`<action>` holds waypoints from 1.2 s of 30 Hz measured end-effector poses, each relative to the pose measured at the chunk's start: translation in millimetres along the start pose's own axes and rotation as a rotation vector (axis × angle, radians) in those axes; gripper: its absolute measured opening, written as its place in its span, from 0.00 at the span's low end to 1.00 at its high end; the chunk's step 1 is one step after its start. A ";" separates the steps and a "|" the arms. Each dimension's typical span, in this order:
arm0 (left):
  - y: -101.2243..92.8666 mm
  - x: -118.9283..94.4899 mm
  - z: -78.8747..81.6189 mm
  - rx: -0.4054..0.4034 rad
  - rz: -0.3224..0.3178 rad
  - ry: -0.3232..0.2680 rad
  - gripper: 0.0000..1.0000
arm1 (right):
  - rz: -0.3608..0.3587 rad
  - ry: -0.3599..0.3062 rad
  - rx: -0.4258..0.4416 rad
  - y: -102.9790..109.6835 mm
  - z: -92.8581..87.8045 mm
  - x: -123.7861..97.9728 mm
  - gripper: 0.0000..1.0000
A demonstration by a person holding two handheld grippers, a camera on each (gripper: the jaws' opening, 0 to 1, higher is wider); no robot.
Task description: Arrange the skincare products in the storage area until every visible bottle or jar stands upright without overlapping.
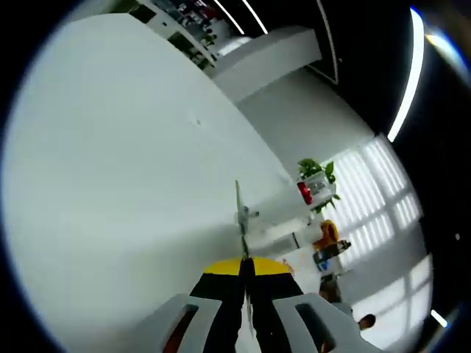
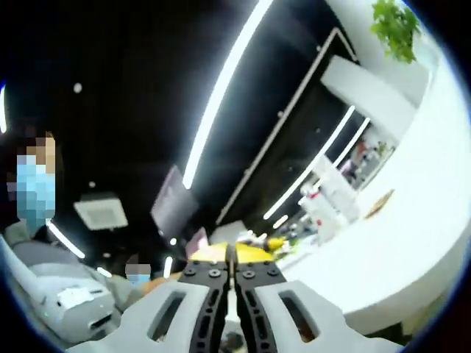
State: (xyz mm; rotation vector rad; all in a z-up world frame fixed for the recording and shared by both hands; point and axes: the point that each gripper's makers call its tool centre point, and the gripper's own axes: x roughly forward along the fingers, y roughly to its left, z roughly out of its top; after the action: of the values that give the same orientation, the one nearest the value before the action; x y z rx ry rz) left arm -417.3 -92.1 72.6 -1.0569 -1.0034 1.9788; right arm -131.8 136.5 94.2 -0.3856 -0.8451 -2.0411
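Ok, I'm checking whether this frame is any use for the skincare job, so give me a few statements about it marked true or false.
1. The left gripper has its jaws closed together. True.
2. The right gripper holds a bottle. False: its jaws meet with nothing between them.
3. A potted green plant shows in the left gripper view. True.
4. The left gripper view looks down on a tray of upright jars. False: it faces a plain white surface.
5. Long light strips cross the dark background in the right gripper view. True.
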 end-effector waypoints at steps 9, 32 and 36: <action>15.0 4.9 -7.9 0.015 0.059 -0.016 0.03 | 0.061 0.095 -0.011 23.6 -31.2 7.7 0.00; 48.5 11.4 28.2 0.310 0.305 -0.071 0.38 | 0.066 0.107 0.001 24.8 -34.5 4.3 0.00; 54.5 12.5 27.7 0.395 0.445 -0.120 0.39 | 0.066 0.105 -0.009 24.5 -33.1 4.1 0.00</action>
State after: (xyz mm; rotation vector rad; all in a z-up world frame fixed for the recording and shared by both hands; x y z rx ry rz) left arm -457.8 -116.6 31.9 -1.0031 -0.4192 2.4920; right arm -112.8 101.5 82.9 -0.3043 -0.7503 -1.9867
